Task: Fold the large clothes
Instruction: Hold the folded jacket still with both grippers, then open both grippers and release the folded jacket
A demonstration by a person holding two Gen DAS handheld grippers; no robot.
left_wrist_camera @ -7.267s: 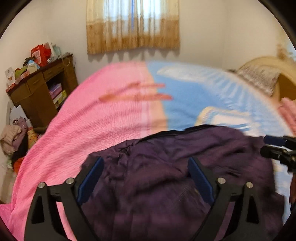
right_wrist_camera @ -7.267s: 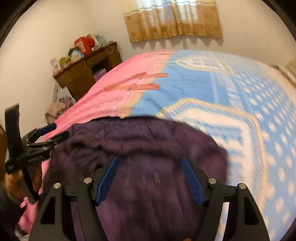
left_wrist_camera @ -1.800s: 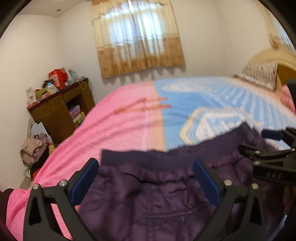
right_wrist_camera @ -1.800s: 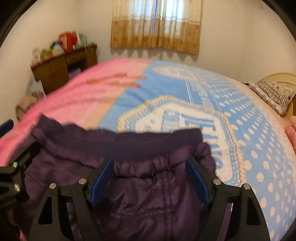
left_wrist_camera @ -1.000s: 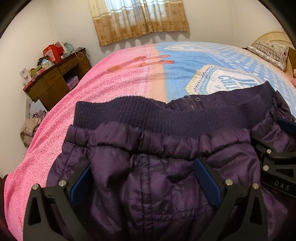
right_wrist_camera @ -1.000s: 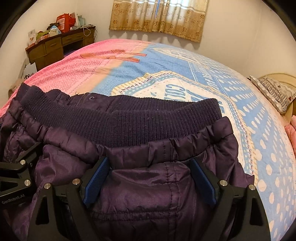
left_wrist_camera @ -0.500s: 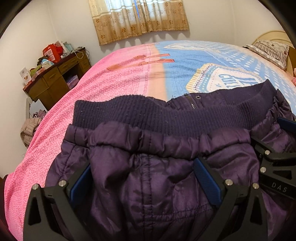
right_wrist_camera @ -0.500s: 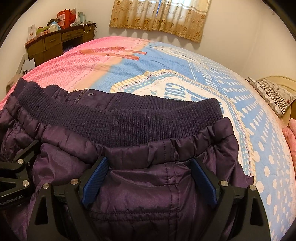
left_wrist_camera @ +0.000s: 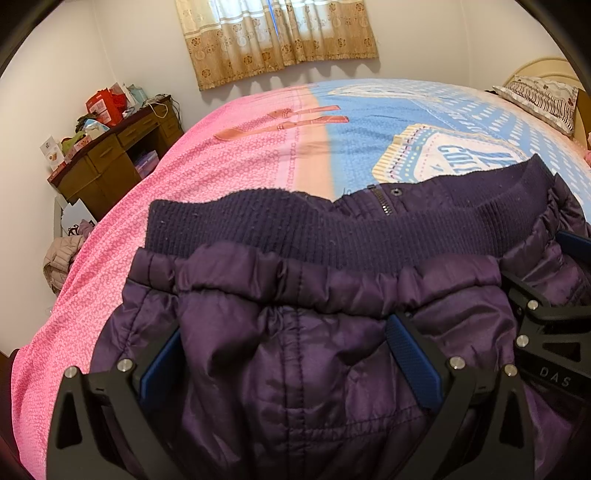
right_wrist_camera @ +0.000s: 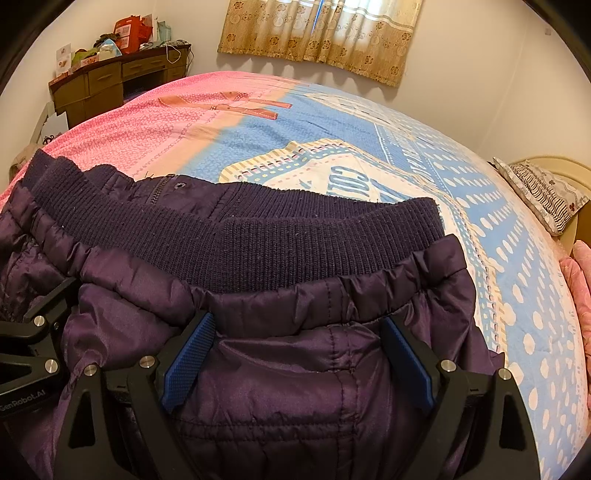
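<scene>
I have the purple quilted jacket [left_wrist_camera: 295,354] bunched directly in front of both tools, lying on the near edge of the bed [left_wrist_camera: 207,177], its ribbed knit hem [left_wrist_camera: 295,229] running left to right across my view just beyond the fingertips. The left hand-held gripper [left_wrist_camera: 284,354] has its blue pads spread wide with padded fabric bulging up between them; I see no pinch, so I read it as apart, not clamped. The right hand-held gripper [right_wrist_camera: 295,354] looks the same: pads wide, jacket fabric filling the gap, nothing squeezed. The two tools sit side by side on the garment, close together, left one nearer the pink side of the bedspread, right one nearer the blue side. The hem band's long axis lies crosswise to both grippers, so I judge the next fold goes away from me, towards the far curtain [right_wrist_camera: 321,33], and each tool covers its own half of that band.
</scene>
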